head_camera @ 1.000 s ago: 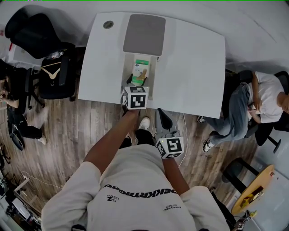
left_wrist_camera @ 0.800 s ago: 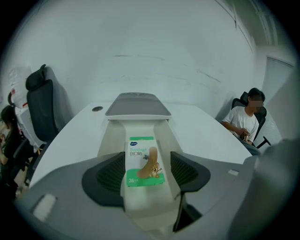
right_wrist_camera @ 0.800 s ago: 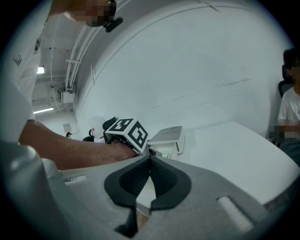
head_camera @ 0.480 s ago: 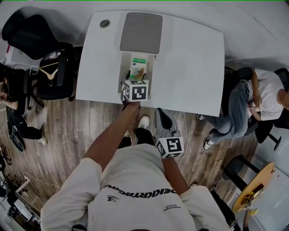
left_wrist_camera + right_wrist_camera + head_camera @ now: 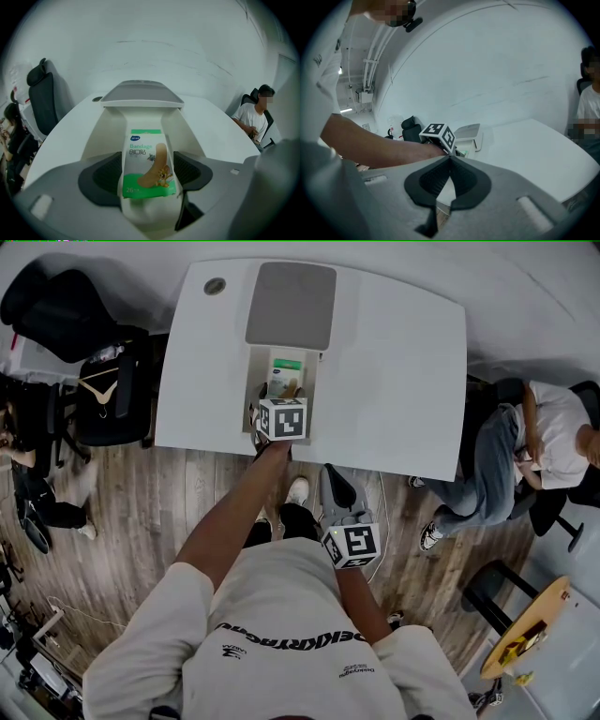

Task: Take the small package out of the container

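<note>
The small package (image 5: 148, 159) sits inside the container (image 5: 104, 136), whose side walls crowd it; a grey lid (image 5: 140, 92) lies behind the container. The left gripper (image 5: 147, 174) flanks the package, its jaws just opened wider and released. The right gripper (image 5: 450, 165), away from the container, is clenched and empty.

Small package (image 5: 149, 161) - flat box, white upper half with a green band on top, green foot, "Bandage" print, a tan plaster strip and a cartoon figure on its face. I see it standing on end inside the container (image 5: 104, 133), tilted back, face toward my left claw (image 5: 149, 174). It sits right between the jaws, which have just been opening. Pads flank its sides, and I can't tell if they touch. Container is a narrow white open-top box running away from the claw - grey lid (image 5: 140, 92) laid open at the far end, beyond the package.
</note>
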`<action>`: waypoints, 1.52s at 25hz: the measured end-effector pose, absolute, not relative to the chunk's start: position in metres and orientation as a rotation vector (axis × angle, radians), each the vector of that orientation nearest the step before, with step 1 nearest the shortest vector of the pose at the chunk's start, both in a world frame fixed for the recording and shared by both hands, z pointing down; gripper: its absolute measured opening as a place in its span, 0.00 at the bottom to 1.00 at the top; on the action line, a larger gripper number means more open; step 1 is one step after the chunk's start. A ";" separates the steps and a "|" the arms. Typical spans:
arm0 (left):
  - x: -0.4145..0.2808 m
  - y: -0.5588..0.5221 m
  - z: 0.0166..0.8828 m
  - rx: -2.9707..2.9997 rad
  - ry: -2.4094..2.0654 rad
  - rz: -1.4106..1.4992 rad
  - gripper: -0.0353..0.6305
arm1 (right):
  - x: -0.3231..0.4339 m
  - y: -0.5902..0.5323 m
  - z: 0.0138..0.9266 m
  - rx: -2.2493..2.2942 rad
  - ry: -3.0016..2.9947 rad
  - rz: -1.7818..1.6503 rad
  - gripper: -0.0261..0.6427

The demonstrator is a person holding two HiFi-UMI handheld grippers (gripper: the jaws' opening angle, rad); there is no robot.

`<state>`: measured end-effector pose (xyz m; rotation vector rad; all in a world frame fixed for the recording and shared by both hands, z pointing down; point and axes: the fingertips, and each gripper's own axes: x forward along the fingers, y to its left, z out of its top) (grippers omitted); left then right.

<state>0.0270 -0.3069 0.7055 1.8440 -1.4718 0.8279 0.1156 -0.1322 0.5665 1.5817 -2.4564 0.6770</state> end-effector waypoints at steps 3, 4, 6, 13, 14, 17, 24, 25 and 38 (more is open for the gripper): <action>0.027 -0.309 0.710 1.821 -1.468 0.828 0.57 | 0.117 -0.132 0.568 1.580 -2.454 0.675 0.04; 0.028 -0.310 0.711 1.814 -1.466 0.831 0.57 | 0.117 -0.132 0.568 1.580 -2.454 0.675 0.04; 0.028 -0.312 0.713 1.800 -1.456 0.841 0.57 | 0.116 -0.134 0.569 1.578 -2.451 0.677 0.04; 0.031 -0.314 0.719 1.775 -1.421 0.869 0.58 | 0.116 -0.137 0.569 1.574 -2.461 0.704 0.04; 0.031 -0.314 0.720 1.770 -1.415 0.879 0.58 | 0.116 -0.138 0.569 1.575 -2.461 0.705 0.04; 0.031 -0.313 0.724 1.747 -1.400 0.901 0.58 | 0.115 -0.138 0.570 1.576 -2.460 0.708 0.04; 0.032 -0.314 0.728 1.736 -1.383 0.936 0.59 | 0.112 -0.141 0.572 1.572 -2.460 0.721 0.04; 0.032 -0.315 0.728 1.735 -1.383 0.935 0.59 | 0.112 -0.141 0.573 1.573 -2.459 0.722 0.04; 0.029 -0.314 0.727 1.710 -1.404 0.900 0.59 | 0.115 -0.141 0.569 1.589 -2.448 0.709 0.04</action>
